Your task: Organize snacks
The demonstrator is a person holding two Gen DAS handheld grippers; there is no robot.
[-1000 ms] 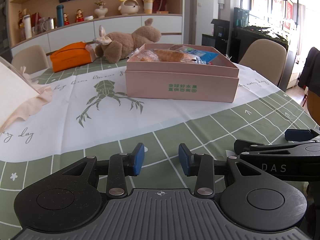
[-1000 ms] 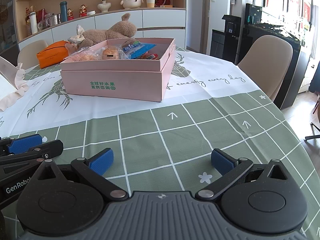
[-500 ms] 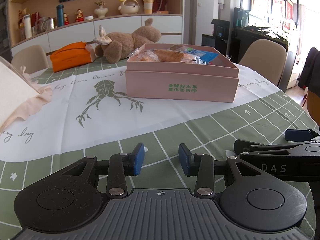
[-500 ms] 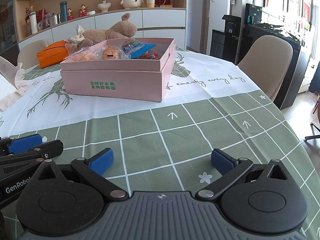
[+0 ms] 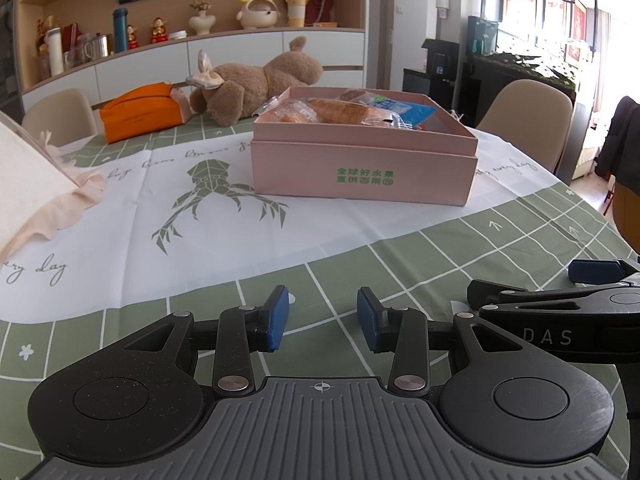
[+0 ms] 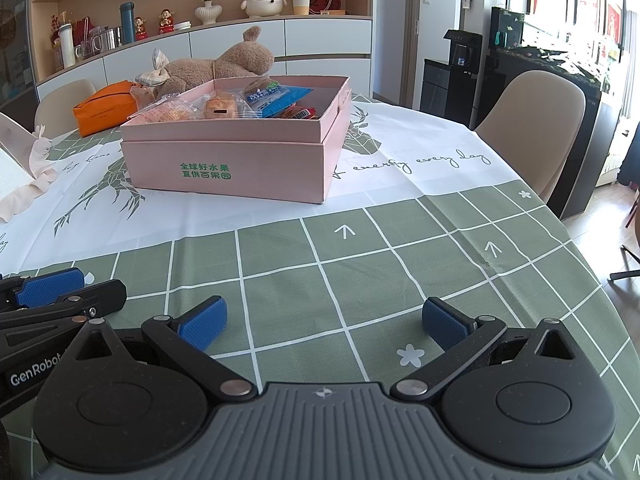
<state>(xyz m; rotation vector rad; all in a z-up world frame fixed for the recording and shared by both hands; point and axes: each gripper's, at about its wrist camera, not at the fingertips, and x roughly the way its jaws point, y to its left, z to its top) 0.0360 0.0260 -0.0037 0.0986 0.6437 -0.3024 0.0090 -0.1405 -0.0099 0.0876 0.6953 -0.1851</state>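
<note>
Right wrist view: snacks (image 6: 256, 104) already inside pink box (image 6: 228, 160) on bench (image 6: 360, 248), nothing loose outside, both grippers low nearby, right gripper (image 6: 324, 322) fingers wide, left gripper (image 5: 322, 318) fingers narrower, empty.

We read green Chinese print, 全球好水果 over 直供百果园, on the front of the pink box (image 5: 362, 176). The tablecloth (image 6: 440, 164) carries the script "every day". One black tool arm (image 5: 560, 336) shows "DAS", another (image 6: 32, 376) "GenRobot".
</note>
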